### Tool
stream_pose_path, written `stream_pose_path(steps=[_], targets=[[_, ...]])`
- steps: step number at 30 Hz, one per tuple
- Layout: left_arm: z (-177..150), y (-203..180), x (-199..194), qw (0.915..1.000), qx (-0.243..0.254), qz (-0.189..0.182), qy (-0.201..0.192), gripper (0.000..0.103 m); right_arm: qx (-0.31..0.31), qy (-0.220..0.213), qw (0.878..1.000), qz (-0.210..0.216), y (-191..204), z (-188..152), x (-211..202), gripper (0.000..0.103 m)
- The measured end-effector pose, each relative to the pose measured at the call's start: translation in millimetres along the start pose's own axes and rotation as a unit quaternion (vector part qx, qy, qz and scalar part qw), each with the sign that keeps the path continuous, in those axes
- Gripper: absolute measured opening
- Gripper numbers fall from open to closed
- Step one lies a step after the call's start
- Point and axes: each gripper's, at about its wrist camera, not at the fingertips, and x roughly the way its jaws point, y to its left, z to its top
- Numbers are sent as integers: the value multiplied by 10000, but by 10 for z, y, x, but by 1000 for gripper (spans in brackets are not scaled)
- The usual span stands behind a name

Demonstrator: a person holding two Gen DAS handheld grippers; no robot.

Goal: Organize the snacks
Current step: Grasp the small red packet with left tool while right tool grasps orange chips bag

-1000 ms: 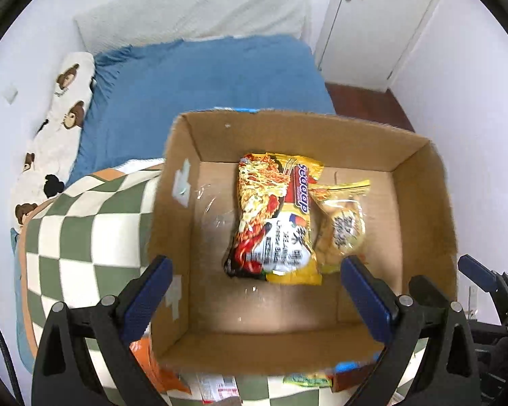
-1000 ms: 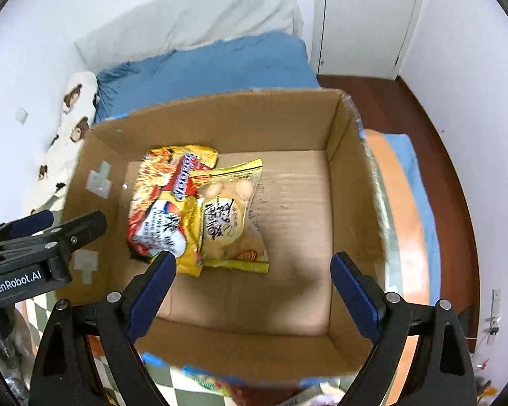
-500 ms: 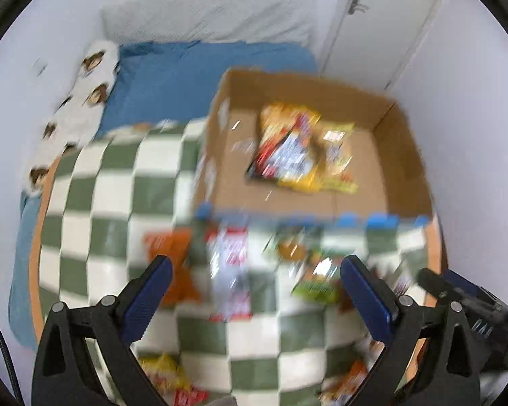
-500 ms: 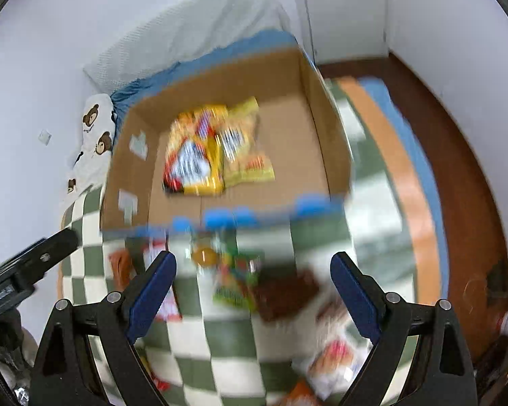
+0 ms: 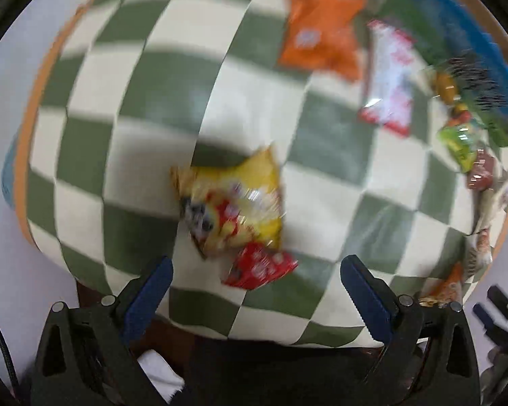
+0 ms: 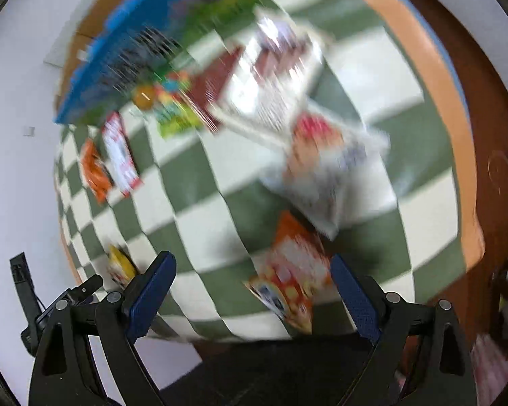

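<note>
Hanging over the checked cloth (image 5: 125, 108), the left claw (image 5: 254, 291) stands wide open and empty, facing down on a yellow packet (image 5: 233, 203) at about 12 o'clock from its tips, with a small red packet (image 5: 260, 269) touching that one's lower edge; this pair lies apart from the other snacks, which probably makes it the easy next pick. Further right in the left view, at 1 to 2 o'clock, an orange packet (image 5: 321, 37) and a red-and-white packet (image 5: 389, 77) lie side by side just beside the box (image 5: 457, 34), whose printed blue and green wall rises there. In the right view the right claw (image 6: 250, 291) is likewise spread and holds nothing, an orange-and-white packet (image 6: 291, 270) lying between its tips, likely its target. A larger pale packet (image 6: 328, 176) sits at 12 to 1 o'clock above it, and more wrappers, too blurred to name, crowd against the box wall at 11 o'clock
</note>
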Motion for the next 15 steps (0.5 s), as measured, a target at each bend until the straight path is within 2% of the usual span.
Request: stream_pose_path(steps=[6, 8, 10, 12, 15], targets=[[-55, 102, 503, 9992, -223, -21, 317, 101, 488, 345, 9981, -124, -318, -181, 322, 95], [-60, 75, 609, 9991, -190, -90, 357, 90, 585, 455, 9972, -134, -369, -213, 396, 95], [-64, 3, 692, 9992, -61, -70, 391, 66, 662, 546, 9962, -138, -411, -245, 471, 95], [-80, -112, 718, 9994, 85, -97, 331, 54, 758, 655, 9949, -129, -452, -278, 558, 95], [-90, -355, 687, 9990, 355, -176, 216, 51, 860, 757, 9934, -101, -481, -289, 682, 94]])
